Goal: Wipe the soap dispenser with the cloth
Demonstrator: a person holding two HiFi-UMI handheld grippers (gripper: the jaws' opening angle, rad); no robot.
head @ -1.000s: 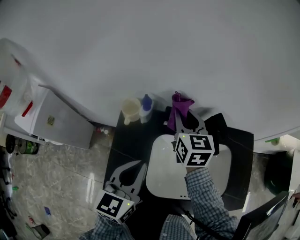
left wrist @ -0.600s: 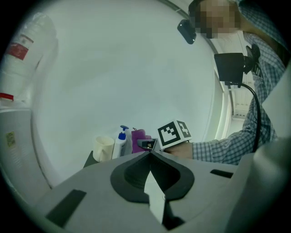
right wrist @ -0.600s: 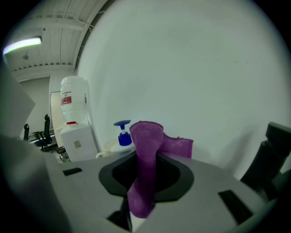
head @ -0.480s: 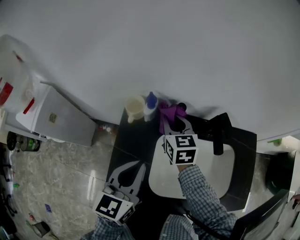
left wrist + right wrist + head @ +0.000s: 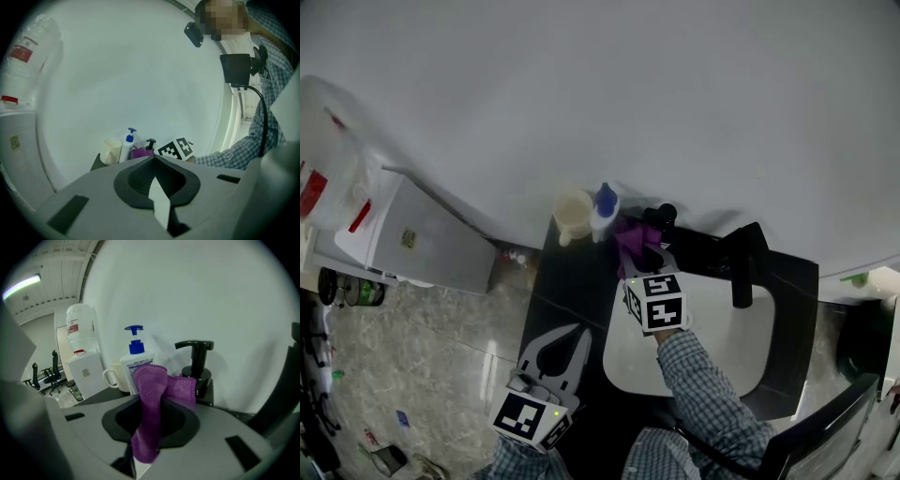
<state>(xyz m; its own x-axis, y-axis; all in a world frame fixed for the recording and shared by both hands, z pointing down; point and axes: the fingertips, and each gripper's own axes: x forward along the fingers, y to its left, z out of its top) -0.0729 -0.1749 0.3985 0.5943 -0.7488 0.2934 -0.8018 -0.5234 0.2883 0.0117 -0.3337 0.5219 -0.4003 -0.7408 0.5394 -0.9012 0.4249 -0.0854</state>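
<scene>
Left gripper point(image 5: 154, 158) and right gripper point(image 5: 157, 399): light grey moulded jaws, with black inner pads point(image 5: 136, 183) that form a teardrop recess. Each carries a white marker cube point(image 5: 654, 302) printed with black squares. A green lamp point(image 5: 556, 411) shows on the left cube. Sleeves point(image 5: 703, 394): blue-and-white check. A black cable point(image 5: 262, 117) runs down the shirt.

Soft, even indoor light; heavy fisheye bending in every view.

The wall point(image 5: 675, 94) reads flat grey-white with only faint shadow, dimming toward the head view's corners; the floor point(image 5: 441, 328) carries a pale sheen. Both gripper views sit in a dark round vignette, the left one tinted green. A ceiling strip light point(image 5: 21, 286) glares at the right gripper view's upper left. The left gripper point(image 5: 154, 158) and right gripper point(image 5: 152, 397) look soft up close, the cloth point(image 5: 151, 380) sharper.
</scene>
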